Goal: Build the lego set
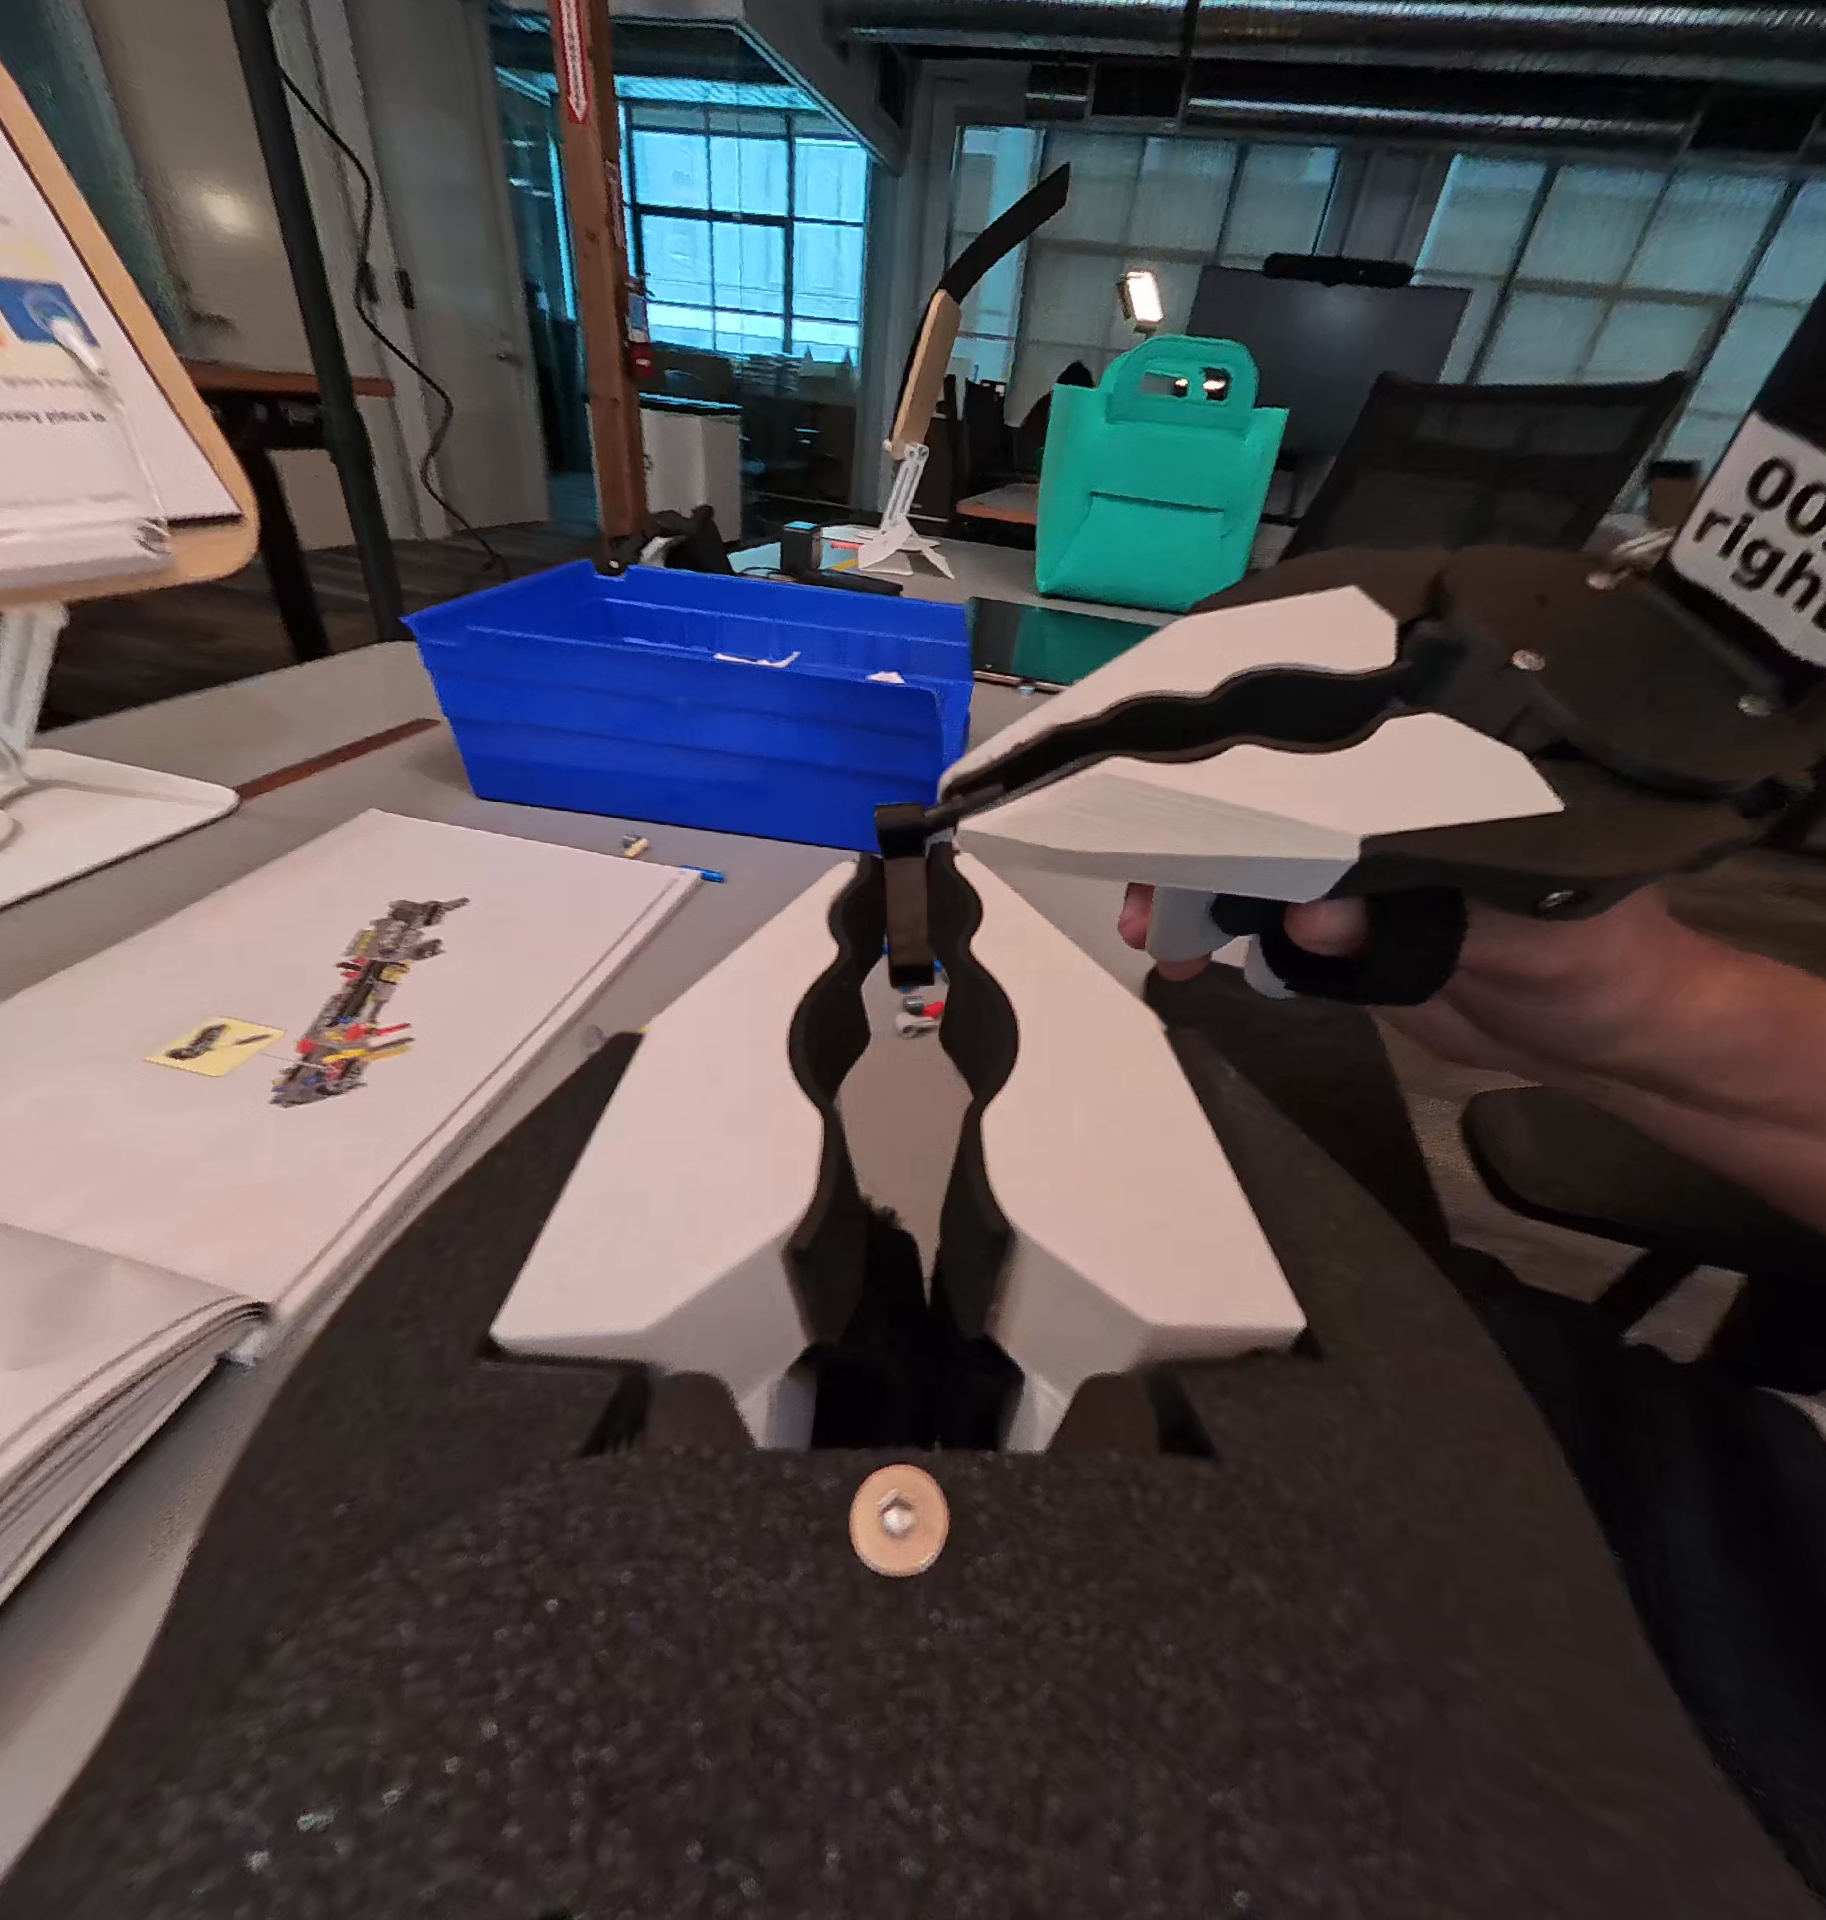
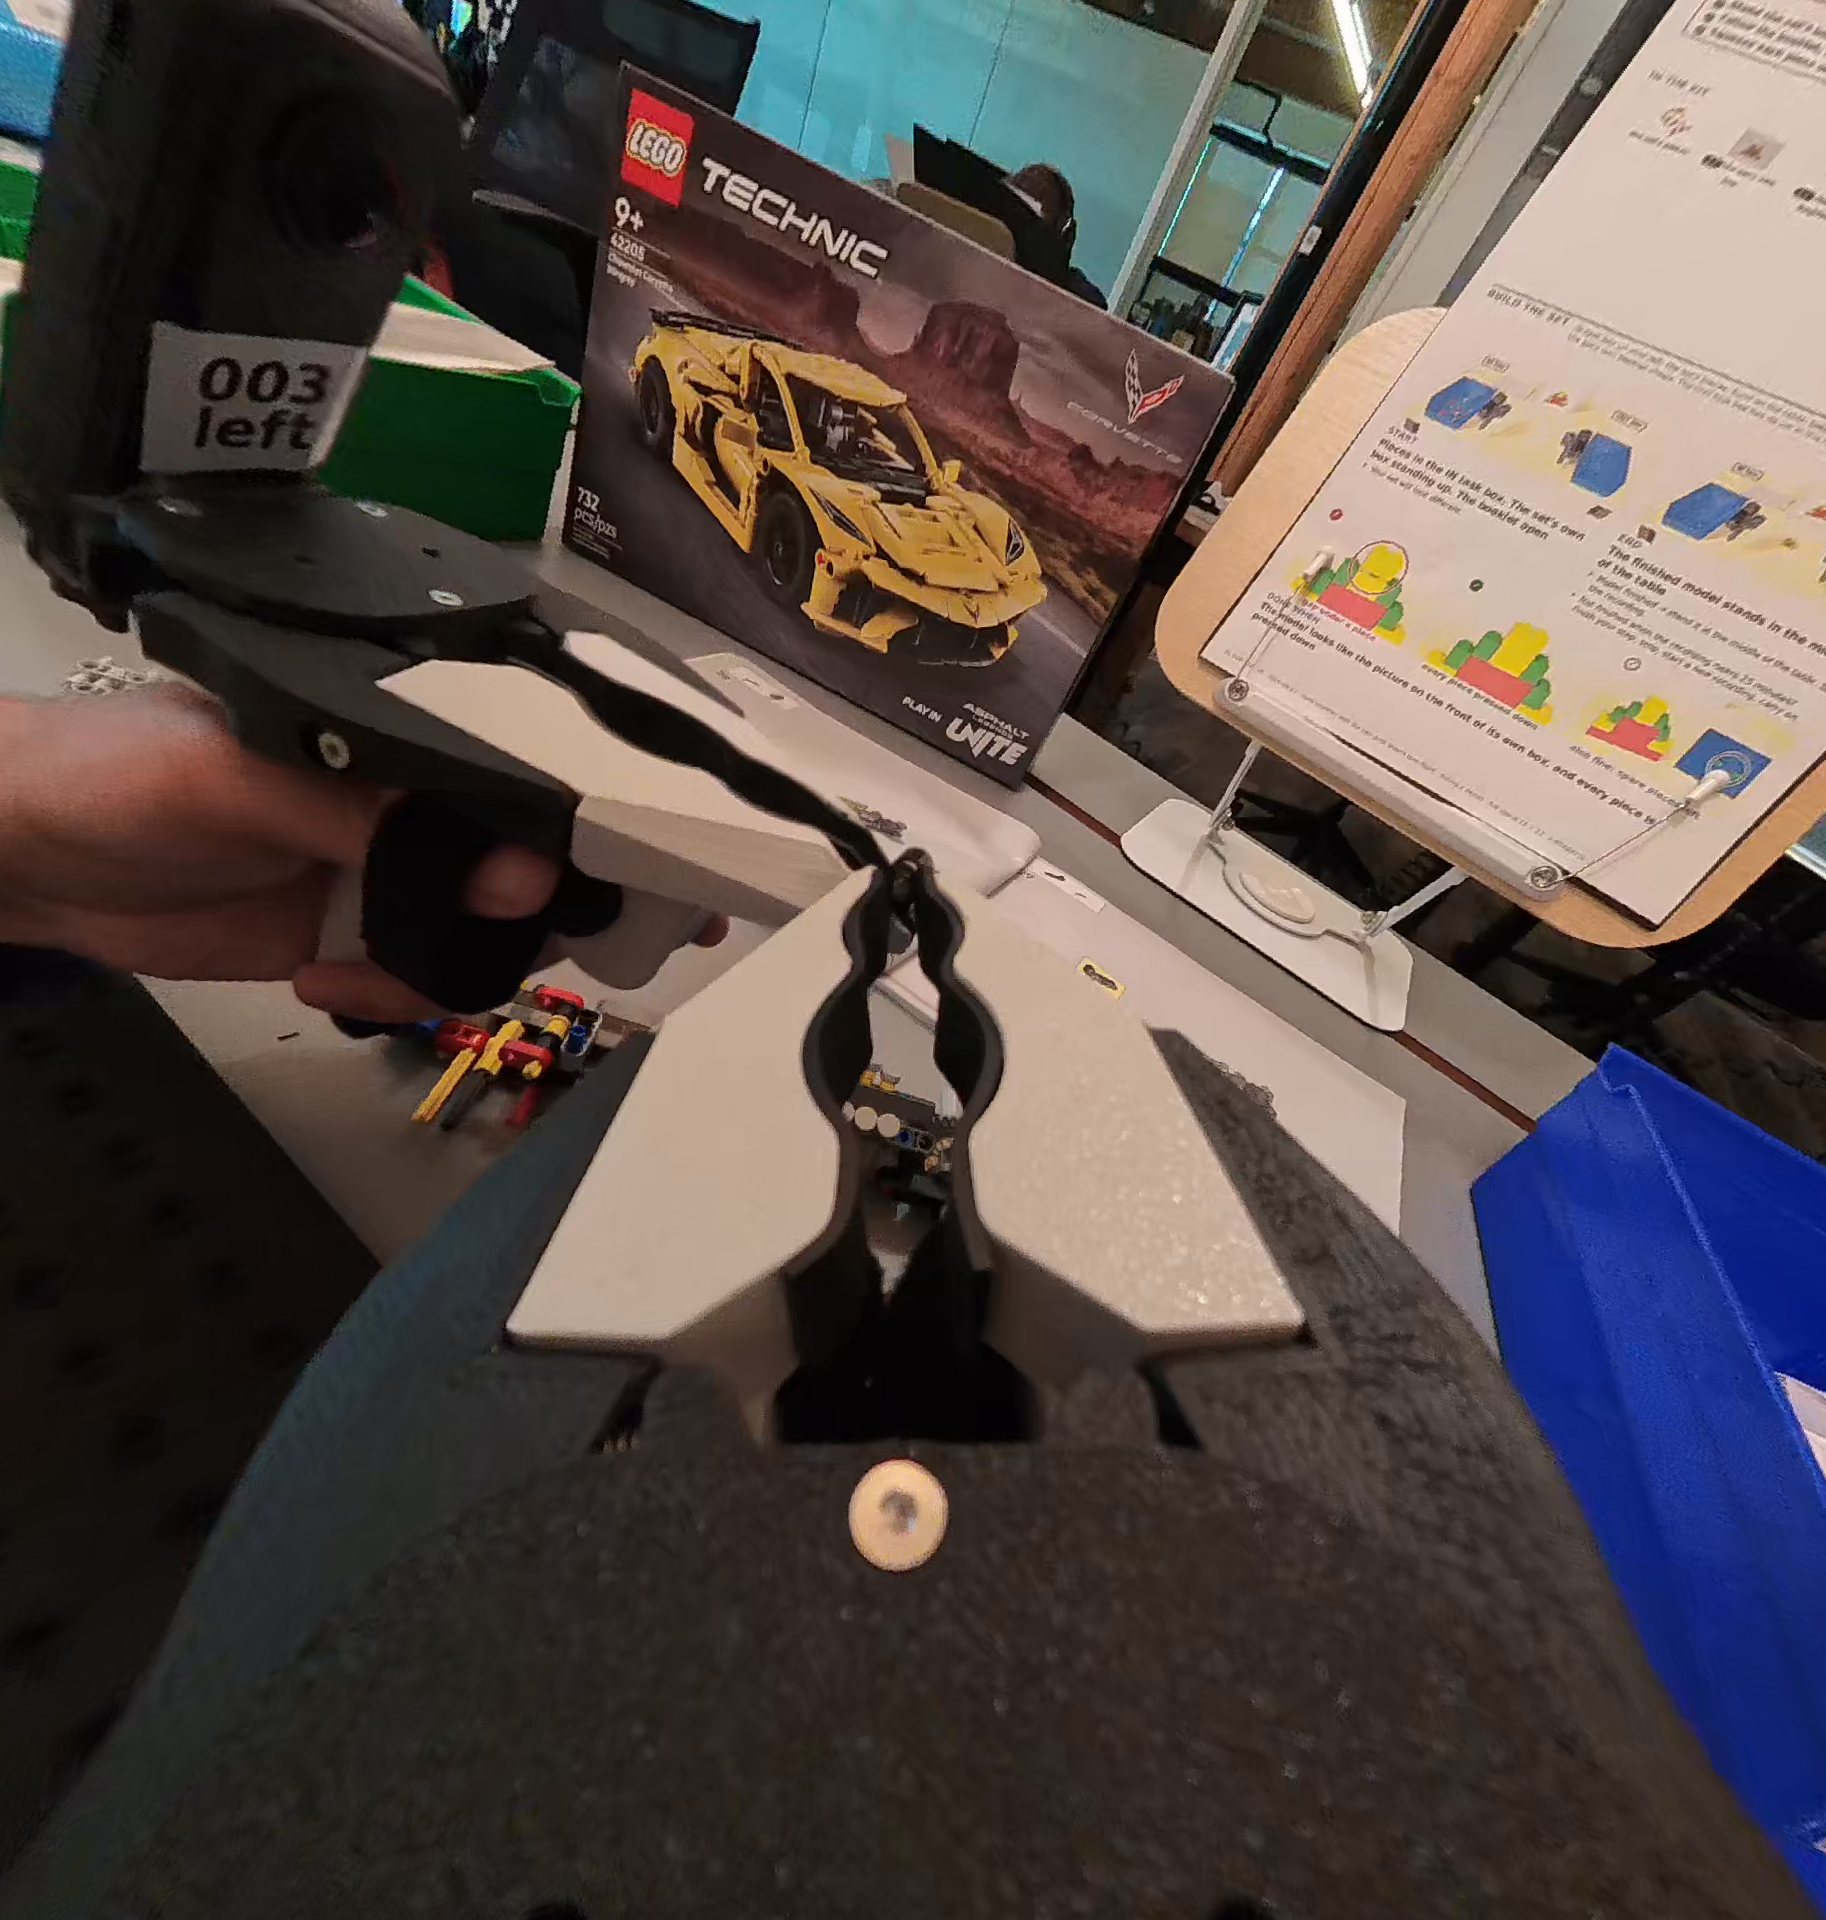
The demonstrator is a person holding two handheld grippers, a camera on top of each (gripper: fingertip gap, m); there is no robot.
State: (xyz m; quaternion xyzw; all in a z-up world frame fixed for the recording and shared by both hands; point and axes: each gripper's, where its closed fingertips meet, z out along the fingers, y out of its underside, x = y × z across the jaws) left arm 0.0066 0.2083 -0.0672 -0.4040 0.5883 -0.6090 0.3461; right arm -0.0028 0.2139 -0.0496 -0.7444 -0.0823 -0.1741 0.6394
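Printed writing stands on the set box, both tool tags, and the instruction sheet.

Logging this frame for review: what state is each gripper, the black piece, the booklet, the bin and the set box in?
Left gripper: shut on black piece, held above the table.
Right gripper: shut on the same piece's top end.
Black piece: upright, pinched by both grippers.
Booklet: open, flat on the table.
Blue bin: open-topped, white scraps inside.
Set box: standing upright.
Partial build: lying on the table, untouched.
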